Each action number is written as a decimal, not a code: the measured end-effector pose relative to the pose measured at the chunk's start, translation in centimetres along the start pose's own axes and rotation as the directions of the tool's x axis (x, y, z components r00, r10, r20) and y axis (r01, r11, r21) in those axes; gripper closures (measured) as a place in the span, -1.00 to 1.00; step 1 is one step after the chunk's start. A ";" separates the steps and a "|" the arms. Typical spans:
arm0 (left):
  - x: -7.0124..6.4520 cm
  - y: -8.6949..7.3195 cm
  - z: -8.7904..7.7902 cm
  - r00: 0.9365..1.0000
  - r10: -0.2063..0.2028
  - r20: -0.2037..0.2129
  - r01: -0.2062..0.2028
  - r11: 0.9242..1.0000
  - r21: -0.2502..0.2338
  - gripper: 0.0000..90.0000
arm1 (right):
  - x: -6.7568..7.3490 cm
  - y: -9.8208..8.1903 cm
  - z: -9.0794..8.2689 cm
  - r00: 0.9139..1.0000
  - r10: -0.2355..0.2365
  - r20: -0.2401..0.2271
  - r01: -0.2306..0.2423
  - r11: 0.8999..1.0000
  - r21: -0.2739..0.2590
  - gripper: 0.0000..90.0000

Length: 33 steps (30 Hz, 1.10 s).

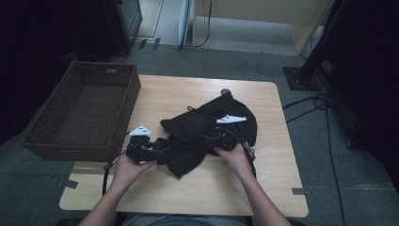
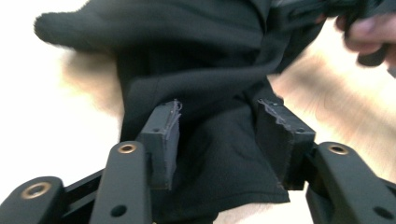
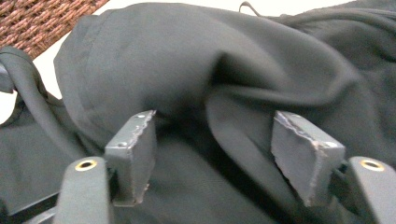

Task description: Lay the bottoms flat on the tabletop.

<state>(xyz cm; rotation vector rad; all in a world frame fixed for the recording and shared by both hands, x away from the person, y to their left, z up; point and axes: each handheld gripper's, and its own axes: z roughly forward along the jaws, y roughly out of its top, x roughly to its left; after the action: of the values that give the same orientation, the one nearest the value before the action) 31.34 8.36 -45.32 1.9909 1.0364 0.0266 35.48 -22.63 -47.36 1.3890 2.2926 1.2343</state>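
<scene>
One black garment (image 1: 207, 132) is seen crumpled on the wooden table (image 1: 263, 188), around its middle and closer to the near edge, well apart from the far corners. From the high view the jaw gaps can't be read; two hands are seen there, the left gripper (image 1: 155, 153) at the garment's left end and the right gripper (image 1: 209, 139) on top of the pile. In the left gripper view the left gripper (image 2: 219, 135) is shown with jaws spread, a fold of cloth lying loose between the pads, not pinched. In the right gripper view the right gripper (image 3: 224, 144) is likewise spread, fabric bunched in the gap, pads not pressing. One brown wicker basket (image 1: 56, 141) is seen overhanging the table's left edge; nothing is seen inside. Basket weave (image 3: 42, 18) is also caught in the right gripper view.
</scene>
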 end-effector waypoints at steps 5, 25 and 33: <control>0.5 -0.5 0.9 1.000 -0.018 -0.016 0.018 0.999 0.027 0.02 | 0.8 0.8 3.7 1.000 -0.017 0.013 0.016 0.998 0.066 -0.25; 1.9 -2.2 4.3 0.999 -0.002 -0.042 0.007 0.993 0.117 0.04 | 2.2 5.8 11.3 0.991 -0.027 0.129 0.012 0.994 0.112 0.35; 1.7 -2.8 4.1 0.999 0.002 -0.046 0.003 0.995 0.104 0.03 | 0.9 8.8 15.3 0.985 -0.002 0.171 -0.015 0.996 0.092 0.34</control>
<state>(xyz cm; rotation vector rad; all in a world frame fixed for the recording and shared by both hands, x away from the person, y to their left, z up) 32.21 7.48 -50.44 2.0926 1.0870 0.0187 48.91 -11.50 -50.38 1.4724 2.2547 0.9788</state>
